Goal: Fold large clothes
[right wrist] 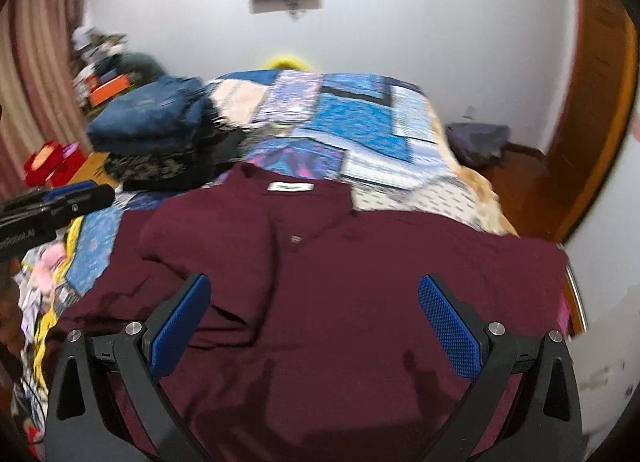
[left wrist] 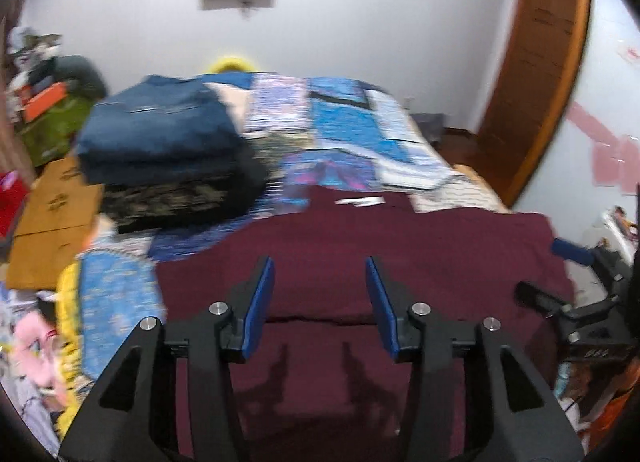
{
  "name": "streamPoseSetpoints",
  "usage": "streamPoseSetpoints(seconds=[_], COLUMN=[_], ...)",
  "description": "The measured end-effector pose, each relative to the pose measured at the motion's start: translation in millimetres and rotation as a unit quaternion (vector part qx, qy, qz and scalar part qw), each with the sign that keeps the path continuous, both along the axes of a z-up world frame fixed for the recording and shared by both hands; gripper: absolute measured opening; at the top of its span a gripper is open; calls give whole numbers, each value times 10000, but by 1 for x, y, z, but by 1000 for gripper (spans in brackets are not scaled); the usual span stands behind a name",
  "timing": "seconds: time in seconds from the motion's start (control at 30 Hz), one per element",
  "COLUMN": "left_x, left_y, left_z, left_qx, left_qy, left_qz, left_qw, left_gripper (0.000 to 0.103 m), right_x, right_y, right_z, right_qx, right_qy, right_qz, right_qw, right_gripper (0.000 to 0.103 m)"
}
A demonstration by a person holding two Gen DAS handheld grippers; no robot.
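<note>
Lying flat on quilt [right wrist: 360, 122], maroon shirt [right wrist: 320, 282], collar twd far wall, both tools open

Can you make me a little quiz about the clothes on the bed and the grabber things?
1. True or false: the left gripper is clamped on the dark maroon shirt.
2. What lies on top of the folded pile: A) navy blue folded garment, B) a white towel?
3. Fill in: the shirt's white neck label points toward the ___ wall.

Key: 1 false, both grippers, right gripper too, hang open above it. 2 A. 3 far.
</note>
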State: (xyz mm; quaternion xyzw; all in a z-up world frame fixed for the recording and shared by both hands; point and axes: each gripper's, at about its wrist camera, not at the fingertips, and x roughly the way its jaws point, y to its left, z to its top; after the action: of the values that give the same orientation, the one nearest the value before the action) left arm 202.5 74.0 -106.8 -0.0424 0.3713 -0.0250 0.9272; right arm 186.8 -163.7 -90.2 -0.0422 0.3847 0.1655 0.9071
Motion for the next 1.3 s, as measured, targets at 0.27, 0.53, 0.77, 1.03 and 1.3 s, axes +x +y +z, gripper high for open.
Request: streamPoseSetpoints(seconds=[0.27,0.53,0.77,1.03,1.3], left_x=[-19,-30,-31,-28,-28], left_y=[69,101,110,107,97], left_z=[-24,-54,-64,-69,-61], left_qx=[3,-72,-89,26,66], left_qy=[252,579,655,702,630], left_qz=[691,986,1036,998,940], left_qw=[9973,9934,9924,9925,9936], left_gripper=[54,54,54,54,54], right_x=[23,33,45,50,59], right_y=[82,176,221,215,188], right_z=[-11,-51,-99,-109,-81], right_qx=[-467,-1284,-2172,-2461,-1877], right_qy=[166,568,1073,750,619], right_qz=[1270,2433,2871,2786,2421], right_qw=[9907,9597,9268,9253,9499], right_gripper=[103,101,89,43,17])
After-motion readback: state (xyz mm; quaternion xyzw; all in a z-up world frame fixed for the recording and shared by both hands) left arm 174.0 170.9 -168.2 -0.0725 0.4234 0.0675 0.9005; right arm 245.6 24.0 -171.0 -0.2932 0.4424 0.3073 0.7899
